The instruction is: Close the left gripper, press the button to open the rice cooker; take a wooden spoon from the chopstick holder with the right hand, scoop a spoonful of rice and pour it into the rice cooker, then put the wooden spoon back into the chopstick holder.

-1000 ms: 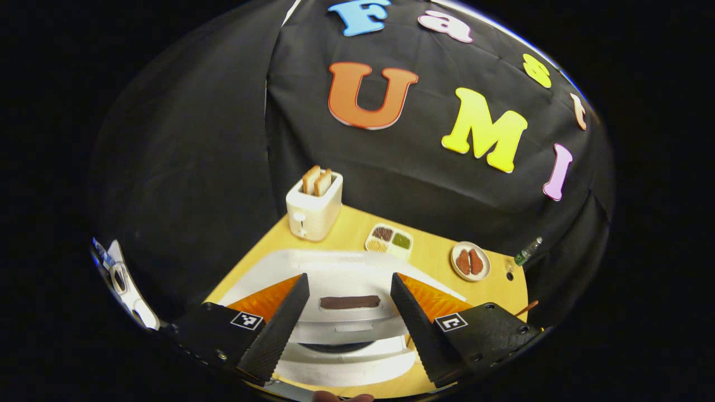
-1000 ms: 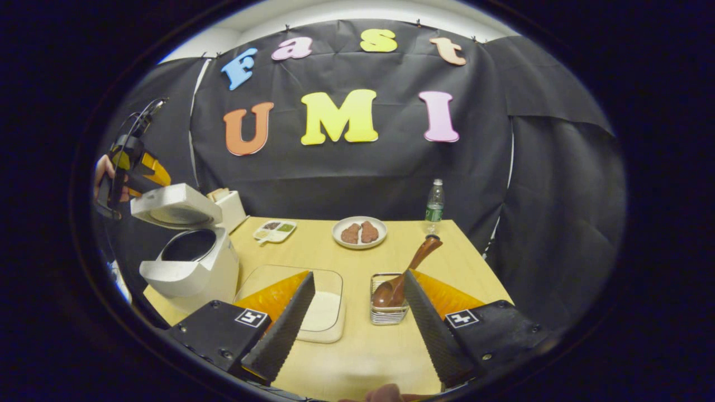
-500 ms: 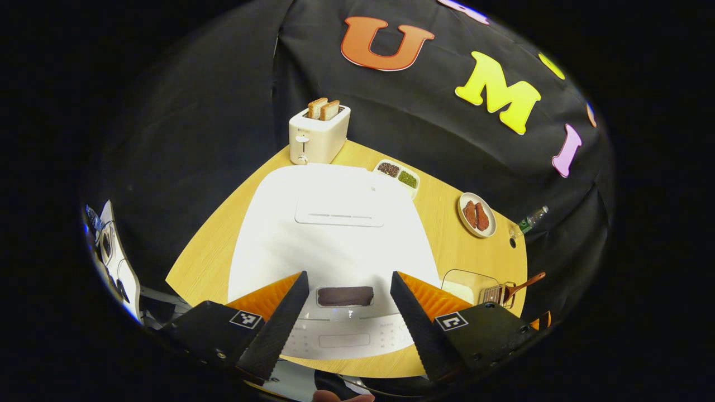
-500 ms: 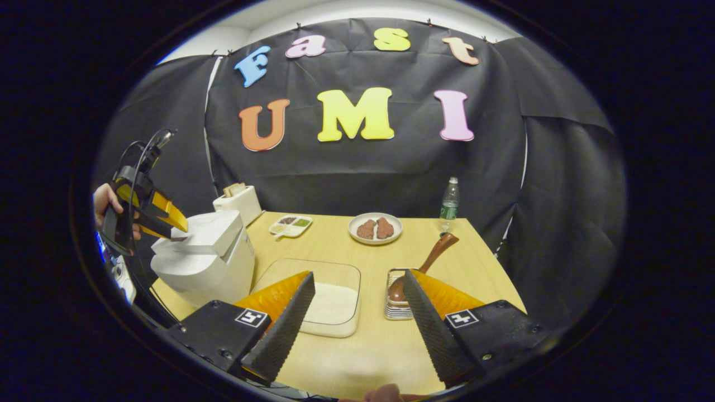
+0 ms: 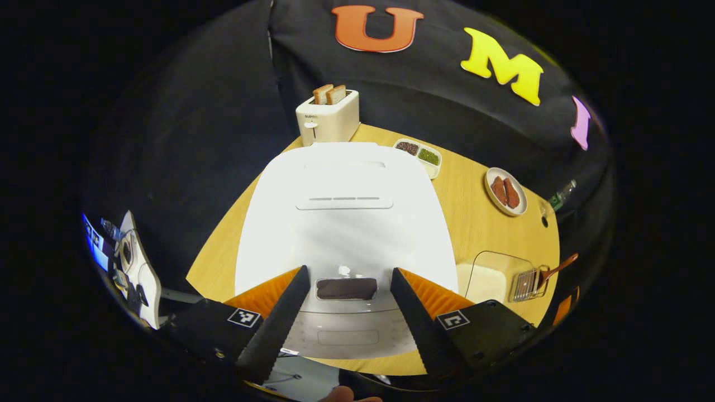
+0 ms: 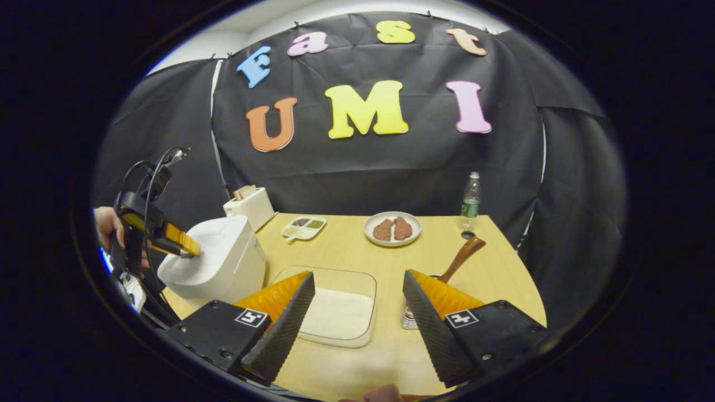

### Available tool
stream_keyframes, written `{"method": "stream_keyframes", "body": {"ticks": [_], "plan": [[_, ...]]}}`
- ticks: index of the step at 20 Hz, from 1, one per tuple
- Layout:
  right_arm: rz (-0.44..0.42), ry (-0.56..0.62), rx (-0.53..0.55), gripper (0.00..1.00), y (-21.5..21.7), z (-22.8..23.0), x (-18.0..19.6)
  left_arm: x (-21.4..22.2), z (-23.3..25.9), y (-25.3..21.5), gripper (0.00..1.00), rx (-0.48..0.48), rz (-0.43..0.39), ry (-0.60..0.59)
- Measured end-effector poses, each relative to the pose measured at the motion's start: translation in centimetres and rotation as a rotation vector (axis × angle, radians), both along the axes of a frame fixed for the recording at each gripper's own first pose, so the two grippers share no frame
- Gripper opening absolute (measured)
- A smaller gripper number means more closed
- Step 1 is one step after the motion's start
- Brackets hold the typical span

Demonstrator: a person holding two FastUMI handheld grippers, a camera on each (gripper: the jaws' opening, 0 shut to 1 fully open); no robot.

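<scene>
Both tools stood with fingers spread, grasping nothing. Left gripper hung over the front of the closed rice cooker, its dark button showing between the fingers. Right gripper hovered above the table, before the glass dish of rice. Farther right, the wooden spoon leaned in the chopstick holder. Beyond stood a plate and bottle.
</scene>
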State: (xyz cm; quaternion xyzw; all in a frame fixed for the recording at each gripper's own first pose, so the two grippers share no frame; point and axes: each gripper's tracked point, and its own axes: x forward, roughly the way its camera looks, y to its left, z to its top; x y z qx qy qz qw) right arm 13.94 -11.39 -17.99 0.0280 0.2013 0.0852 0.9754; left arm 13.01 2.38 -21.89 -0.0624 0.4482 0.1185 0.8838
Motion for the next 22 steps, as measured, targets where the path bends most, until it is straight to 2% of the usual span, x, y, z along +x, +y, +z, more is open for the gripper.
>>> {"method": "stream_keyframes", "body": {"ticks": [2, 5, 10, 13, 15, 17, 22], "plan": [[0.022, 0.016, 0.014, 0.99, 0.2, -0.5, 1.4, -0.1, -0.1, -0.1, 0.99, -0.011, 0.023, -0.024], [0.045, 0.025, 0.034, 0.98, 0.2, -0.7, 2.6, 0.3, 0.2, 0.1, 1.00, 0.021, 0.027, -0.070], [0.033, -0.029, 0.030, 0.97, -0.1, 1.4, 1.6, 0.4, 0.6, -0.2, 0.98, 0.029, 0.000, -0.136], [0.032, -0.099, -0.006, 0.97, 0.3, 3.8, -0.9, -0.5, 2.9, -0.6, 0.96, 0.034, -0.041, -0.237], [0.019, -0.157, -0.028, 0.97, 0.4, 6.1, -3.2, -2.3, 6.1, -1.4, 0.95, 0.025, -0.065, -0.331], [-0.006, -0.225, -0.032, 0.97, 0.4, 8.9, -6.1, -5.0, 10.2, -3.2, 0.95, -0.007, -0.097, -0.452], [-0.056, -0.378, -0.024, 0.98, 0.9, 14.8, -13.1, -13.2, 18.1, -5.7, 0.94, -0.018, -0.186, -0.701]]}}
